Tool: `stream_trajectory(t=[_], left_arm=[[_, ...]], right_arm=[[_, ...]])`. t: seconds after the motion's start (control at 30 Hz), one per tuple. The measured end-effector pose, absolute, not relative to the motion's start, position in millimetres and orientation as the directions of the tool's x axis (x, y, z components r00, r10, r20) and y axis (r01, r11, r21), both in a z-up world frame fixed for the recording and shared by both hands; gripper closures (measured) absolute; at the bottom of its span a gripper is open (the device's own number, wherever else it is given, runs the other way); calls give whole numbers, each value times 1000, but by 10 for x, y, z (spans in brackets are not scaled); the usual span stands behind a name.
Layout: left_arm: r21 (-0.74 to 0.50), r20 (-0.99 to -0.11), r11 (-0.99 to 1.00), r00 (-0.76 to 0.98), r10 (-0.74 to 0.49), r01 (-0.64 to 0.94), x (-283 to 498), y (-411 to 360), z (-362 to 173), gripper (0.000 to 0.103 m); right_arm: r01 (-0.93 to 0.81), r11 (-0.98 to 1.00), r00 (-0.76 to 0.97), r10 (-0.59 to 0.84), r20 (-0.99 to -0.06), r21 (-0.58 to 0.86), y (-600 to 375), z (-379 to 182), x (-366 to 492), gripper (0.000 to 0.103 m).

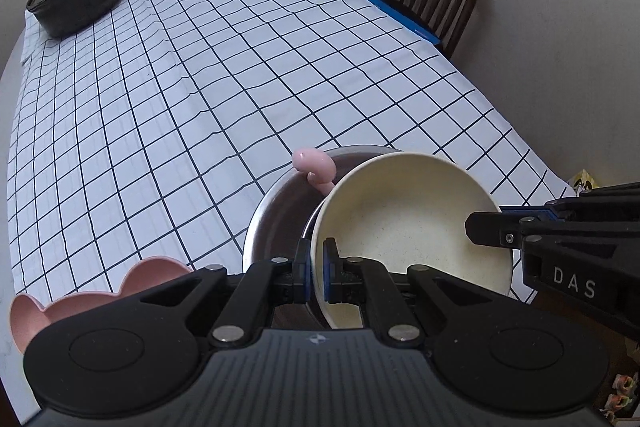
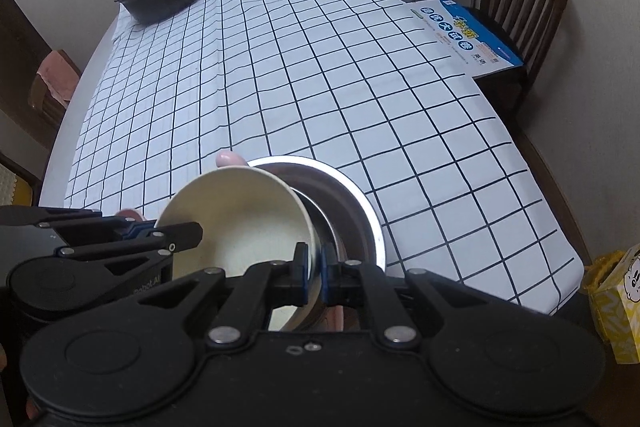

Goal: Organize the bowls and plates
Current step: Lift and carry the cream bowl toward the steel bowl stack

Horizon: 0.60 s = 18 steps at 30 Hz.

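The left tool (image 1: 316, 269) is clamped on the near rim of a cream bowl (image 1: 408, 223), and the right tool (image 2: 316, 269) is clamped on the opposite rim. The bowl tilts inside a steel bowl (image 1: 276, 211) on the checked worktop (image 1: 240, 67), a pink spoon (image 1: 314, 167) sticking up behind it and a pink dish (image 1: 80, 303) just beside.

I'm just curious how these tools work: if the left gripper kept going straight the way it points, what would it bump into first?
The left gripper is already clamped on the cream bowl rim; pushing on, it would probably press that bowl into the steel bowl beneath.
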<state>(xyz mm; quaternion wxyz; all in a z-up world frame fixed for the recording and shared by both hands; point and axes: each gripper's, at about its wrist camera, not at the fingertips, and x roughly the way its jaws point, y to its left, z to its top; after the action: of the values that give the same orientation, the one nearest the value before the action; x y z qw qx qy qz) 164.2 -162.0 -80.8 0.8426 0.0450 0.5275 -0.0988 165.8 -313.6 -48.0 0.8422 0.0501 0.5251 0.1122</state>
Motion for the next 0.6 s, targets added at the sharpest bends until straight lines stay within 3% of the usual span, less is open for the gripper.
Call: stream_trajectory(t=[0.6], left_arm=[[-6, -900, 972, 423, -107, 233, 1631, -1648, -906, 98]], right_arm=[[-138, 974, 407, 221, -886, 180, -3088, -611, 1677, 97]])
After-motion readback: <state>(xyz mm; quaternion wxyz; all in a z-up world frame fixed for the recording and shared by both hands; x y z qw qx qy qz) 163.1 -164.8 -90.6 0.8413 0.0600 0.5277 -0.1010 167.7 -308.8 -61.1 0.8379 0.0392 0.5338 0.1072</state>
